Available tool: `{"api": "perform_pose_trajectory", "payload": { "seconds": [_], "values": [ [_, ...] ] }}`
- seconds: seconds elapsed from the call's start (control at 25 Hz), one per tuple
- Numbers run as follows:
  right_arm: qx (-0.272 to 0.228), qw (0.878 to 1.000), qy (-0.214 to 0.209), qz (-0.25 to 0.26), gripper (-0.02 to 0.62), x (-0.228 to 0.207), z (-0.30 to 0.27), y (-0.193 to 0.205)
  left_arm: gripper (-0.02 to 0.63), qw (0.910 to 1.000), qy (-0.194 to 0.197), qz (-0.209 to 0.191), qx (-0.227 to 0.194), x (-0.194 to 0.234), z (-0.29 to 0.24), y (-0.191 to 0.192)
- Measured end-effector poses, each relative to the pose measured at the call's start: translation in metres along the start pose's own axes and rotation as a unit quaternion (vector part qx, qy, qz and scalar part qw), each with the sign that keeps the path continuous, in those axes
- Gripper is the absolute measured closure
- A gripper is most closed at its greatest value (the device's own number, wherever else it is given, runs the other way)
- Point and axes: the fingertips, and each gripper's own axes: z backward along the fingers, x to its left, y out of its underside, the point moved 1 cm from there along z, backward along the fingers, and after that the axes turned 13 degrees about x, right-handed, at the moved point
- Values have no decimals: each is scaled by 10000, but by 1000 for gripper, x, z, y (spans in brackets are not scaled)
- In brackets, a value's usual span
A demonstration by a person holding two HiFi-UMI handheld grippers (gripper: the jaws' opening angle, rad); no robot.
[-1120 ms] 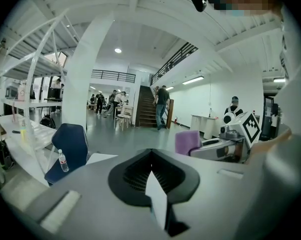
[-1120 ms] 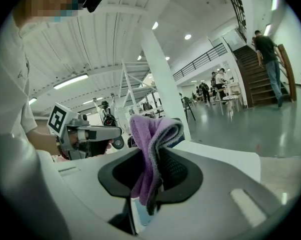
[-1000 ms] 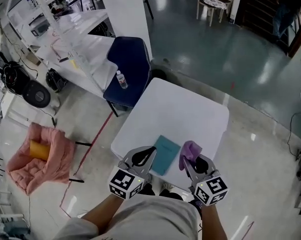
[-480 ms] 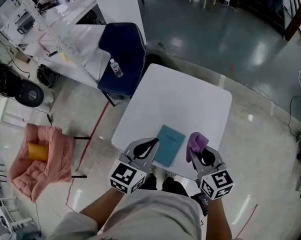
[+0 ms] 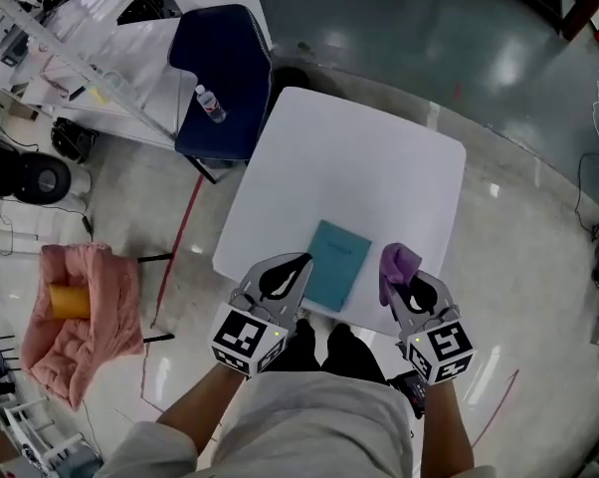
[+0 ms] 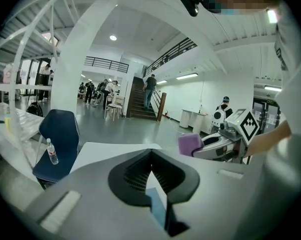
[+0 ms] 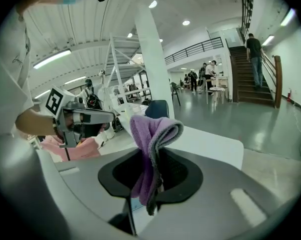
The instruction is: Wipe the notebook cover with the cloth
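Our right gripper (image 5: 397, 285) is clamped on a soft, fuzzy purple cloth (image 5: 399, 263), which folds over and bunches above the jaws. Our left gripper (image 5: 298, 265) has its ribbed black jaws together, holding nothing. The thin, flat teal notebook (image 5: 337, 264) lies at 6 o'clock on the smooth white table (image 5: 359, 167) with rounded corners. The cloth is at its 3 o'clock.

Head view: overhead, facing steeply down on the white table (image 5: 379, 157); left gripper (image 5: 301, 263) at 7 o'clock, right gripper (image 5: 399, 285) at 5 o'clock. Gripper views sit close behind own jaws, facing level outward; all three share table and blue chair (image 5: 225, 78).
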Motion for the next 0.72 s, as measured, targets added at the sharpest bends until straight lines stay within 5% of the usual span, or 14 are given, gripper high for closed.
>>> {"api": "perform_pose_trajectory", "payload": {
  "seconds": [0.72],
  "values": [
    [981,9948,169,228,489,-33,-73,47,606,9975,44,581,394,32,-40,55]
  ]
}}
